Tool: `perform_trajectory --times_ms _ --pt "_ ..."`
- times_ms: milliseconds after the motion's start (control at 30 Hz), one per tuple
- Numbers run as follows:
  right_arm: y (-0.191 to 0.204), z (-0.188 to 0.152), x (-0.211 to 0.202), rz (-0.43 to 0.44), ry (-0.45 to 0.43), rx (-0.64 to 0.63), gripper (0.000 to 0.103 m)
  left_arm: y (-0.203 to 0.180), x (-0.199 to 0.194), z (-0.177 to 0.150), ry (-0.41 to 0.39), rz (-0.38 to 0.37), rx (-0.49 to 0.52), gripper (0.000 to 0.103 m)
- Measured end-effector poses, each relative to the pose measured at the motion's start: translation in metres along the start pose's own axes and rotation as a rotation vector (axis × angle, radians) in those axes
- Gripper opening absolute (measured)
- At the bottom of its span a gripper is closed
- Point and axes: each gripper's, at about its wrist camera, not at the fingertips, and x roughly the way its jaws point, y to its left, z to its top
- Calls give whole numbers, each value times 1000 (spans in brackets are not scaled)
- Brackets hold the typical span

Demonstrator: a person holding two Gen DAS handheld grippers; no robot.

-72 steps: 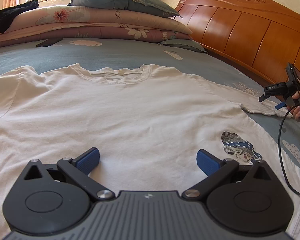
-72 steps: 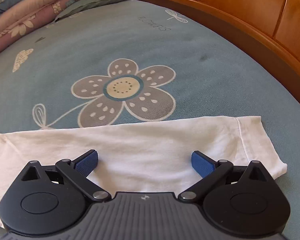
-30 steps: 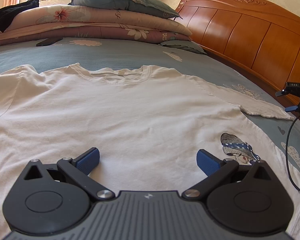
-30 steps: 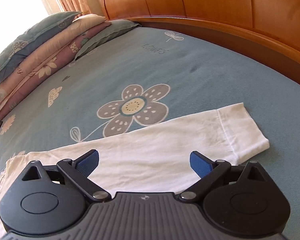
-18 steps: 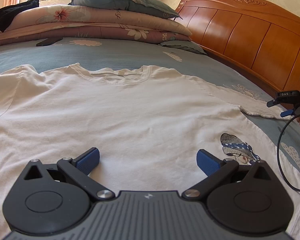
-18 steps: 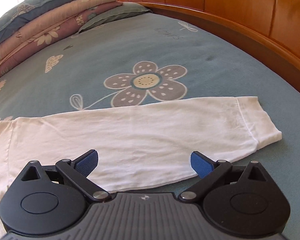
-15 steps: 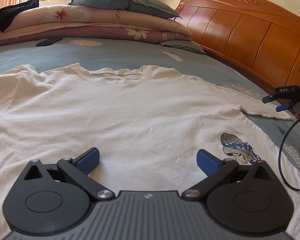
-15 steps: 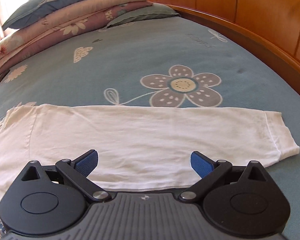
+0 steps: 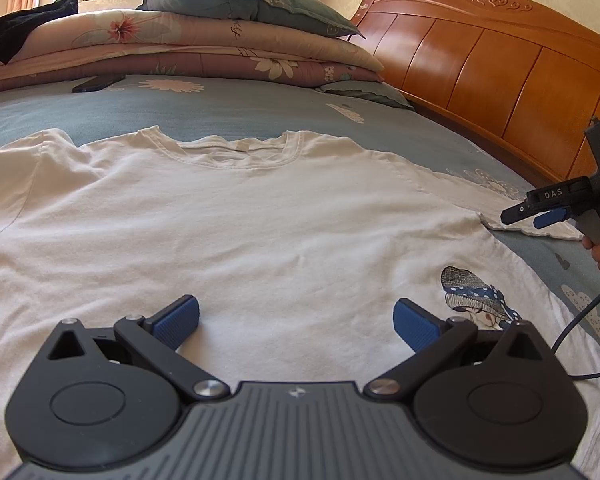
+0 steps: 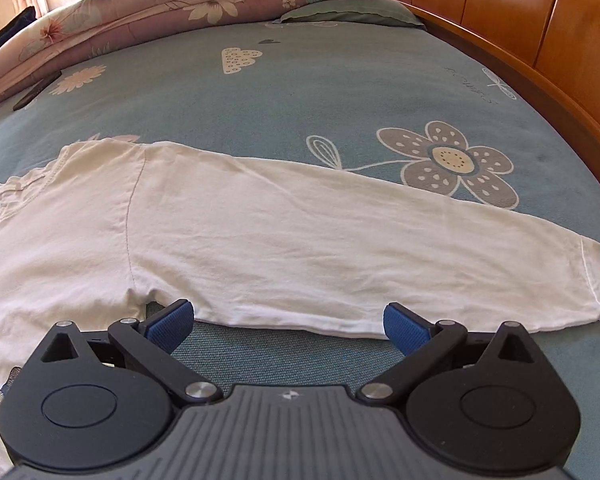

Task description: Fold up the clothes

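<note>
A white long-sleeved shirt (image 9: pixel 260 216) lies spread flat on the bed, neckline away from me, with a small printed figure (image 9: pixel 472 296) near its right side. My left gripper (image 9: pixel 296 318) hovers open over the shirt's front, nothing between its blue pads. In the left wrist view my right gripper (image 9: pixel 540 212) shows at the far right, held by a hand just above the right sleeve. In the right wrist view that gripper (image 10: pixel 288 322) is open over the sleeve's (image 10: pixel 340 240) near edge, close to the armpit; the cuff (image 10: pixel 596 276) lies to the right.
The blue-grey flowered bedsheet (image 10: pixel 340 80) surrounds the shirt. Stacked pillows and quilts (image 9: pixel 204 40) sit at the far end, with a dark garment (image 9: pixel 24 28) on the left. A wooden headboard (image 9: pixel 500 68) runs along the right. A dark flat object (image 9: pixel 98 82) lies near the quilts. A cable (image 9: pixel 580 320) hangs from the right gripper.
The right gripper has swung left along the sleeve, from the cuff end toward the armpit and shoulder. The left gripper has stayed in place over the shirt front.
</note>
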Motion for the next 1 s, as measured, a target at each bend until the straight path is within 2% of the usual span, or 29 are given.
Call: perform_trajectory --times_ms 167,267,367,500,600,733,1000 --pt "-5 -3 -65 87 -63 97 103 -3 1 0 6 15 17 102" --pt "5 -13 -95 219 -74 148 103 -7 -1 0 8 25 34 102" --pt "25 -34 -102 336 -32 171 103 -15 -8 1 27 43 68 102" --pt "50 -70 -84 428 33 214 103 -29 -31 7 -26 -23 105 102" --pt "60 -92 -68 430 47 234 103 -33 -40 8 -49 -50 118 102" --pt "56 -115 -51 423 85 273 103 -33 -38 9 -35 -27 105 102" --pt "45 -156 -84 386 48 274 103 -20 -24 8 54 -20 27 102"
